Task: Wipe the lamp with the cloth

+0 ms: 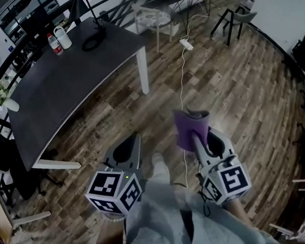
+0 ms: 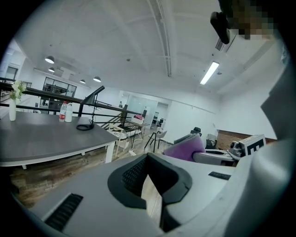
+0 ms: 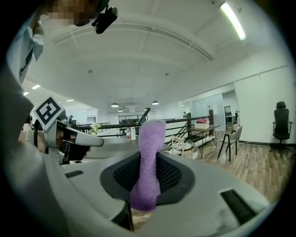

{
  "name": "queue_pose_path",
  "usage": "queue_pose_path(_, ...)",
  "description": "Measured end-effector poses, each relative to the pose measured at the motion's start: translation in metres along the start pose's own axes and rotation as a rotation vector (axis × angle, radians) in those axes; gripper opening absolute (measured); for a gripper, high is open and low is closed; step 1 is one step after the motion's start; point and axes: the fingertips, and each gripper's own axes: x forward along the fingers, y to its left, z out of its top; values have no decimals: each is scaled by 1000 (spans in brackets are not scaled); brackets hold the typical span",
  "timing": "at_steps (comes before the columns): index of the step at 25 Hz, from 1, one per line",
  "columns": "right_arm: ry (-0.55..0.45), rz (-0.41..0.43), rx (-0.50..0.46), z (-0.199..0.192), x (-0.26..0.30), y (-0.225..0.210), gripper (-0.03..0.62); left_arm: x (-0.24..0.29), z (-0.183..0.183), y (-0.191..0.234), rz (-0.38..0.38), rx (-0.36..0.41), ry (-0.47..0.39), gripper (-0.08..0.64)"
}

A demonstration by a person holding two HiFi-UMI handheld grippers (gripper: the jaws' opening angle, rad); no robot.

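Cloth (image 3: 149, 139), single, pinched in right gripper (image 1: 196, 137); left gripper (image 1: 137, 138) empty.

The person wears light grey trousers (image 1: 164, 217) and a pale shoe (image 1: 157, 159). Left of the trousers, the left gripper (image 1: 137, 138) is a tapered grey shell with black ribbed pads (image 2: 133, 175). Right of the trousers, the right gripper (image 1: 196, 139) has the same shell. Each carries a cube (image 1: 114, 192) of black-and-white square markers, and a thin black cable (image 1: 205, 208) hangs just right of the trousers.
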Motion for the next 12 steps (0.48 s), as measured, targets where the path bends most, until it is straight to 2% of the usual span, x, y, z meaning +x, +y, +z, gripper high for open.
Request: queue_pose_path(12, 9, 20, -20, 37, 112, -41, 87, 94, 56, 55, 5, 4, 2, 9)
